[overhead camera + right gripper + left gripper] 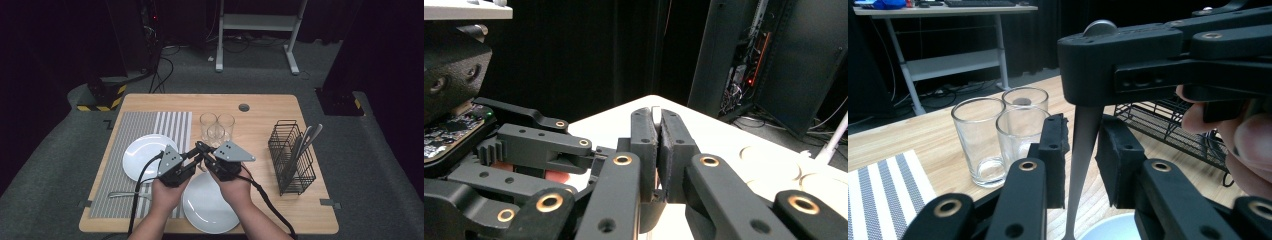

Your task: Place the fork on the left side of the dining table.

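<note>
high view: a black wire basket (291,159) stands near the desk's (260,107) right edge and holds several pieces of metal cutlery (302,142) that lean up and out over its far rim. three clear drinking glasses (217,127) stand clustered at the middle of the desk toward the far edge, and all three look empty. one white plate (142,156) rests on the striped placemat (145,125) on the left half of the desk, and a second white plate (207,207) lies at the near edge, just right of the mat; a fork (122,194) lies on the mat near its near-left corner. both forearms come in from the near edge and the two hands meet over the middle of the desk, above the far rim of the near plate. the right gripper (658,150) has its pads pressed together on the top of a thin metal utensil handle (1080,165), which hangs down from it toward the near plate. in the left gripper view the left gripper (1083,155) points toward the glasses, its pads either side of that handle with a narrow gap on each side, not pressing it; no earlier state can be told here. the utensil's lower end is hidden.
</note>
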`<state>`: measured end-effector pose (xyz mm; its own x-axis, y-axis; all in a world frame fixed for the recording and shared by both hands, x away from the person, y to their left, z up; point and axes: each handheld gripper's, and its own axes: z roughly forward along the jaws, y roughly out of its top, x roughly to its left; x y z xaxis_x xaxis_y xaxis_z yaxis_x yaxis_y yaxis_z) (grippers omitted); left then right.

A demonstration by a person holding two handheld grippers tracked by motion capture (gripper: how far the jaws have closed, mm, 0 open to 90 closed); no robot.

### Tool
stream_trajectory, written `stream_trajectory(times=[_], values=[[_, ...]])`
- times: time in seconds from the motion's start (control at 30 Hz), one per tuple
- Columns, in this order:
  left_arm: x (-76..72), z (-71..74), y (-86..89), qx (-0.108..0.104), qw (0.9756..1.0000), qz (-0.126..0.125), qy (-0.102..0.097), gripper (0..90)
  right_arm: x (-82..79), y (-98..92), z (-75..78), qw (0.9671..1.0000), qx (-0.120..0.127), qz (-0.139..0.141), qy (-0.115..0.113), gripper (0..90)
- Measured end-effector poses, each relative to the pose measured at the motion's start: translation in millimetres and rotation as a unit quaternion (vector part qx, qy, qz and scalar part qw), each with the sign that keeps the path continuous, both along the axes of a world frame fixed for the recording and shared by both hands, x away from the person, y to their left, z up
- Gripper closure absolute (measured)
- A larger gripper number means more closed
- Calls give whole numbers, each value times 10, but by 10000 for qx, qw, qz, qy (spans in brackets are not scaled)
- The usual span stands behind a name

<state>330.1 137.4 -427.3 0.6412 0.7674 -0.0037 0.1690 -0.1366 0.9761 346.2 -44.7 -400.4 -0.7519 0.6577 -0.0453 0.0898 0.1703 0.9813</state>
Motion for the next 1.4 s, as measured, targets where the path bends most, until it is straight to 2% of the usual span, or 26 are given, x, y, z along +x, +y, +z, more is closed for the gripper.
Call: stream_trajectory(times=[0.3, 0.5, 0.57, 0.73, 0.87, 1.07, 1.4], values=[[3, 5, -12, 24, 10000, 8, -30, 771, 3, 11, -8, 10000, 18, 11, 40, 859], [-3, 10, -36, 151, 9998, 53, -86, 793, 14, 5, -6, 10000, 22, 13, 72, 854], [5, 10, -39, 181, 9998, 64, -51, 794, 6, -6, 10, 10000, 79, 10, 49, 788], [31, 2, -40, 158, 9998, 105, -22, 795, -37, -72, 89, 9997, 256, 13, -19, 723], [67, 9, -38, 126, 9998, 134, -8, 795, -59, -128, 126, 9996, 278, -54, -46, 680], [121, 23, 20, 84, 9998, 145, 51, 794, -65, -217, 95, 9995, 175, -235, -69, 583], [199, 79, 144, -38, 9997, 199, 113, 794, -33, -408, -69, 9988, -4, -487, 67, 547]])
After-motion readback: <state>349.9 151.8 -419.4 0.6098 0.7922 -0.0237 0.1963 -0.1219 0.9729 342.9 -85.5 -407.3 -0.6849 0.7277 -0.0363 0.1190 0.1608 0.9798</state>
